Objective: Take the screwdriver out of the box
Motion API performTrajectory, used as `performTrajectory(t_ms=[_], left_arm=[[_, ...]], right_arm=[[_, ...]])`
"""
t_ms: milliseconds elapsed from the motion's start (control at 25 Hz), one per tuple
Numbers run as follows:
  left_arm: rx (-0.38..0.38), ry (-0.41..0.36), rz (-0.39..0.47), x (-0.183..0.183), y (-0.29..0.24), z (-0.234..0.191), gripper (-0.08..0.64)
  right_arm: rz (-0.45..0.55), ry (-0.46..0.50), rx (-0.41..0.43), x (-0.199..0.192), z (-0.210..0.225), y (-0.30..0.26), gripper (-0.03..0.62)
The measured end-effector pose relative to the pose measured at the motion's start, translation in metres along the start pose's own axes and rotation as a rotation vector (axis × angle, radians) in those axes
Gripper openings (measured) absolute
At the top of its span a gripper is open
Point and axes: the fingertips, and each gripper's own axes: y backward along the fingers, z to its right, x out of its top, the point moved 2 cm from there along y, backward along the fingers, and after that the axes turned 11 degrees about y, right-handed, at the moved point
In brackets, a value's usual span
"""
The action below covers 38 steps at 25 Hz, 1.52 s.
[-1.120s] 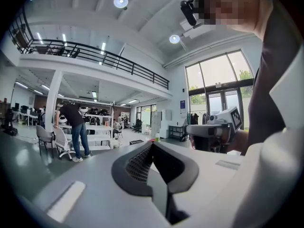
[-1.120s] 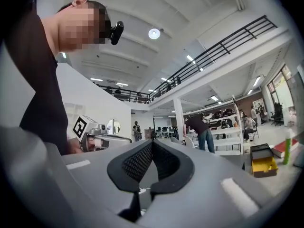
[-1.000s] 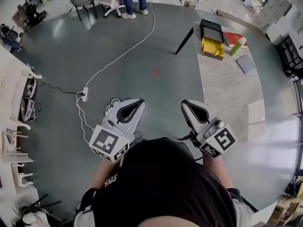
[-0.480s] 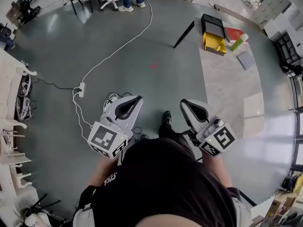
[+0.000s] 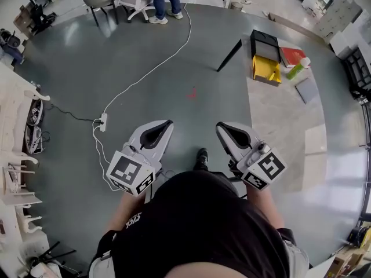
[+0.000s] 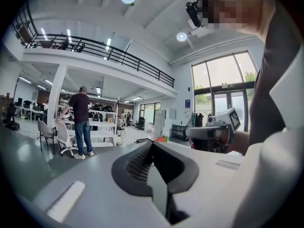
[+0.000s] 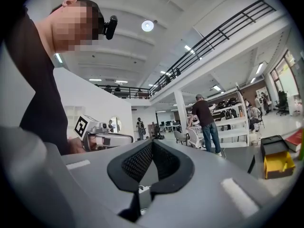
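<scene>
Fingers [image 6: 137,164] of the left gripper [image 5: 167,123] and right gripper [image 5: 220,126] are clenched and empty. The black box [image 5: 262,43] sits on the bench [image 5: 284,120], well apart from both. We judge that arriving with the fingers clenched could shove the box. We cannot see the screwdriver, and the box's inside is too small to read.

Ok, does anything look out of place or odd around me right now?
Only the white power cable: it trails loose across the grey floor to a white power strip lying near the left gripper, a possible trip hazard. Nothing looks spilled or damaged.
</scene>
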Motion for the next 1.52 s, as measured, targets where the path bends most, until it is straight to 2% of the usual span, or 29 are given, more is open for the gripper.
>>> performTrajectory(t_ms=[280, 520, 960, 1200, 1520], left_arm=[[-0.020, -0.019, -0.015, 0.024, -0.083, -0.017, 0.003], [-0.052, -0.020, -0.022, 0.037, -0.152, -0.012, 0.003], [-0.101, 0.010, -0.060, 0.035, -0.237, -0.026, 0.003], [-0.149, 0.016, -0.072, 0.043, -0.288, -0.059, 0.003], [-0.243, 0.013, -0.095, 0.076, -0.381, -0.126, 0.003]], right_arm=[[0.008, -0.014, -0.023, 0.000, 0.086, -0.011, 0.015], [-0.012, -0.047, -0.049, -0.007, 0.153, -0.001, 0.015], [-0.065, -0.100, -0.113, -0.035, 0.228, 0.003, 0.014], [-0.083, -0.109, -0.161, -0.041, 0.269, -0.021, 0.014], [-0.089, -0.108, -0.293, -0.032, 0.357, -0.066, 0.015]])
